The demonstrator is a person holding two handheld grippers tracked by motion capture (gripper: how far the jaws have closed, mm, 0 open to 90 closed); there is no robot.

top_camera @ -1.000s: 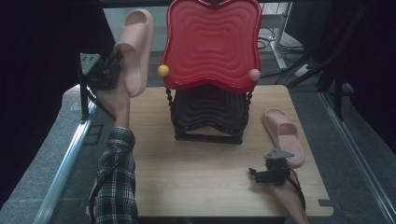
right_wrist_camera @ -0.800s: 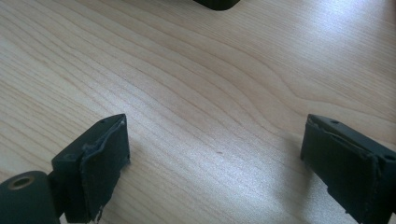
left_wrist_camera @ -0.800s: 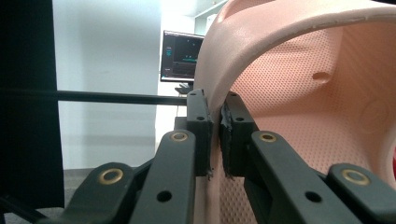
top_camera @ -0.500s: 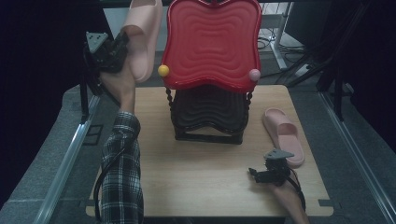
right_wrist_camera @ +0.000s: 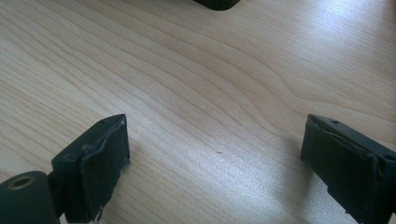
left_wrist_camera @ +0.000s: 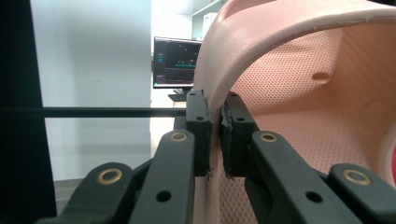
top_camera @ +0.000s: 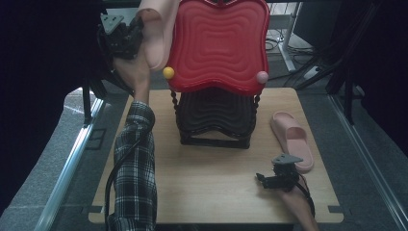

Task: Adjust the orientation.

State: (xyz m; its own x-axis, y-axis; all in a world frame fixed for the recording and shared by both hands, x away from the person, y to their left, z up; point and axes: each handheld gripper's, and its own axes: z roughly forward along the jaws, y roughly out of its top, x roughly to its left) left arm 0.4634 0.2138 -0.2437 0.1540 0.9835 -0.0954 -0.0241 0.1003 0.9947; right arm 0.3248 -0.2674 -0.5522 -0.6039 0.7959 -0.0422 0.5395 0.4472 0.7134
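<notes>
Left gripper (left_wrist_camera: 214, 135) pinches raised pink slipper (left_wrist_camera: 299, 93) (apparently its strap).

A pale pink slipper (top_camera: 156, 36) hangs upright in the air, just left of the red rack (top_camera: 219, 43), its strap edge pinched. Its twin (top_camera: 292, 139) lies flat, right of the rack's base.

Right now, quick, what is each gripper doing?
Left gripper: closed on the pink slipper, held up high beside the red rack.
Right gripper: open, holding nothing, low over the wooden table.
</notes>
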